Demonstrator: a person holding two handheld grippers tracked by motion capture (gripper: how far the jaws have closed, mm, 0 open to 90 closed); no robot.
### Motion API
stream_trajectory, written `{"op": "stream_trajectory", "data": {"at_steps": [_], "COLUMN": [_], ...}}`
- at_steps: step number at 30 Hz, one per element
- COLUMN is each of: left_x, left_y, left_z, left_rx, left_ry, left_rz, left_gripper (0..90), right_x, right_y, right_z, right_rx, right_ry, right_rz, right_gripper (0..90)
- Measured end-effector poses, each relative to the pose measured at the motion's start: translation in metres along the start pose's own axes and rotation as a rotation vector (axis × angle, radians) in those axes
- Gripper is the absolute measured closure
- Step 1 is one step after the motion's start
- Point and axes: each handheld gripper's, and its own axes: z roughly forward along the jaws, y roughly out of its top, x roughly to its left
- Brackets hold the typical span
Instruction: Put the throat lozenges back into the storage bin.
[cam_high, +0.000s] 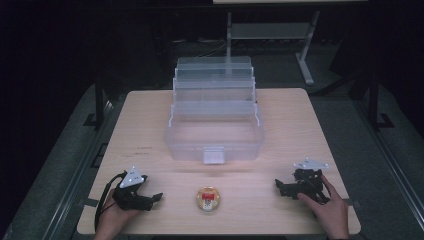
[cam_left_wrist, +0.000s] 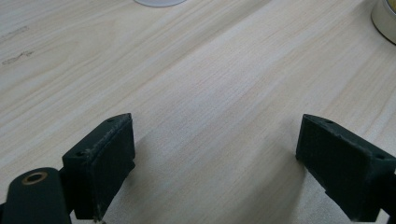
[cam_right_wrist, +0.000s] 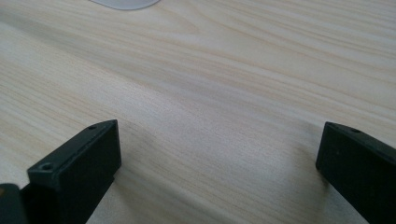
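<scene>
Now both grippers, left (cam_high: 155, 197) and right (cam_high: 278, 184), wide open, empty, flanking perhaps a small tin (cam_high: 208, 199).

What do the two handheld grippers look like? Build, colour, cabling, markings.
Both are matte black. The left gripper and right gripper each carry a light grey three-cornered plate on top. A black cable loops from the left one. In the gripper views, the jaws are blocky black pads with small screw holes; a brass-coloured bushing sits beside the left one's.
</scene>
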Motion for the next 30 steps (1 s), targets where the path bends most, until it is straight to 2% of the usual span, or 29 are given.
{"op": "stream_trajectory", "data": {"at_steps": [7,10,21,30], "left_x": [0.001,0.001,-0.006,-0.012], "left_y": [0.000,0.003,0.016,0.033], "left_z": [0.000,-0.002,-0.003,-0.009], "left_rx": [-0.002,0.026,0.066,0.098], "left_ry": [-0.005,-0.006,-0.029,-0.043], "left_rz": [-0.007,-0.003,0.028,0.058], "left_gripper": [11.4,12.4,12.4,12.7], "right_x": [0.000,0.000,0.000,0.000], "right_y": [0.000,0.000,0.000,0.000], "right_z": [0.000,0.000,0.000,0.000], "right_rx": [0.000,0.000,0.000,0.000], "right_ry": [0.000,0.000,0.000,0.000], "right_rz": [0.000,0.000,0.000,-0.002], "right_gripper": [0.0,0.0,0.0,0.0]}}
